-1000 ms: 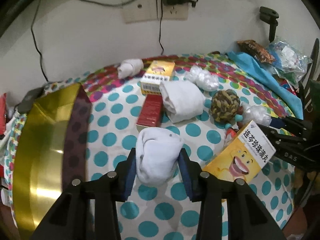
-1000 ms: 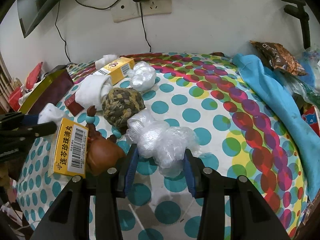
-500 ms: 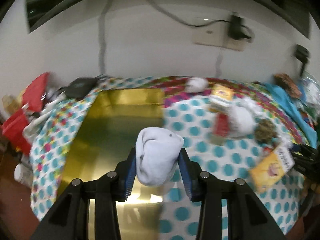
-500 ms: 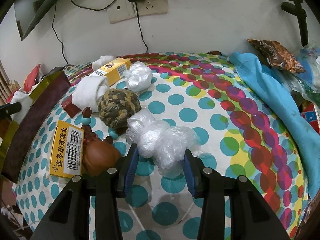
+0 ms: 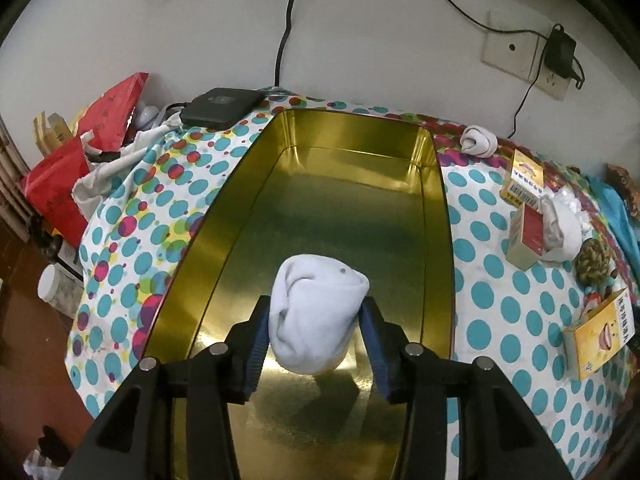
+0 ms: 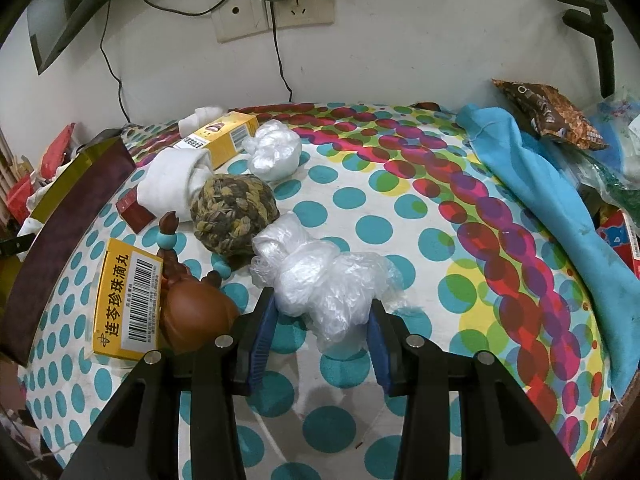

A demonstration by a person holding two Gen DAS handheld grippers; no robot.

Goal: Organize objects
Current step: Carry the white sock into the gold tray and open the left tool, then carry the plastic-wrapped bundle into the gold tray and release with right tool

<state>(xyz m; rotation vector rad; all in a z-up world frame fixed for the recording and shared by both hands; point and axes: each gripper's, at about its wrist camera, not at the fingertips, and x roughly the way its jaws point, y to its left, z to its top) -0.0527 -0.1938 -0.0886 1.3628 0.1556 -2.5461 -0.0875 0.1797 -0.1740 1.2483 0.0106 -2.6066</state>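
Note:
My left gripper [image 5: 316, 334] is shut on a white rolled sock [image 5: 316, 316] and holds it above the open gold tin box [image 5: 240, 208]. The box holds nothing else. My right gripper [image 6: 322, 334] is shut on a crumpled clear plastic bag [image 6: 328, 284], low over the dotted tablecloth. Beside it lie a woven ball [image 6: 234, 216], a brown gourd toy [image 6: 196, 312] and a yellow medicine box [image 6: 128, 300].
On the cloth right of the tin are another rolled sock [image 5: 478, 142], a yellow box [image 5: 524, 178], a red box [image 5: 526, 236] under a white sock [image 5: 562, 232]. A second plastic bag [image 6: 274, 154] and blue cloth [image 6: 536, 184] lie further back. Clutter crowds the left table edge [image 5: 64, 184].
My left gripper carried the sock leftwards from the cloth to over the tin's inside. My right gripper stayed shut on the plastic bag and barely moved.

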